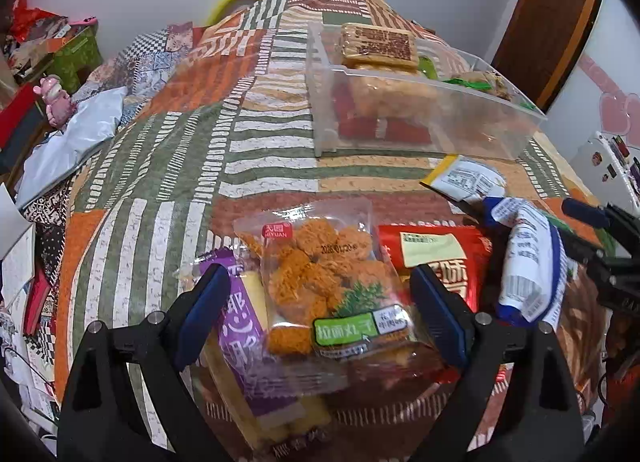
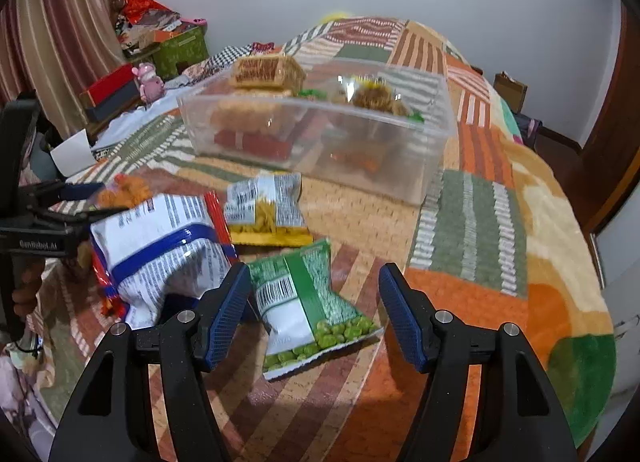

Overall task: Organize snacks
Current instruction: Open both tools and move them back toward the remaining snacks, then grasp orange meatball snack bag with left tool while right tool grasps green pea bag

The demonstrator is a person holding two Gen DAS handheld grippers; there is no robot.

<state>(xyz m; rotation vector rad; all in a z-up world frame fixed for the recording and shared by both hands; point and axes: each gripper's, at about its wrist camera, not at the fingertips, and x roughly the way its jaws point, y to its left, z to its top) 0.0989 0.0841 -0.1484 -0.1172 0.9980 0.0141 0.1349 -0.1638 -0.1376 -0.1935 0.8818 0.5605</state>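
Observation:
My left gripper [image 1: 324,302] stands open, its blue pads on either side of a clear pack of orange noodle balls [image 1: 320,274] without pressing it. This pack lies over a purple pack of yellow sticks [image 1: 244,346] and a red pack [image 1: 436,254]. My right gripper [image 2: 316,302] is open, low over a green pea pack [image 2: 316,314] that lies between its fingers, untouched. Beside it lie a white-and-blue pack [image 2: 160,246] and a yellow pack [image 2: 264,206]. A clear bin [image 2: 320,134] behind them holds a biscuit pack [image 2: 264,70] and other snacks.
Everything rests on a patchwork quilt [image 1: 160,142] over a rounded surface. Boxes and a pink figurine [image 1: 54,98] crowd the left side. A white appliance [image 1: 612,158] and a wooden door frame [image 1: 560,22] stand at the right. A person's hand [image 2: 24,290] holds the left gripper's handle.

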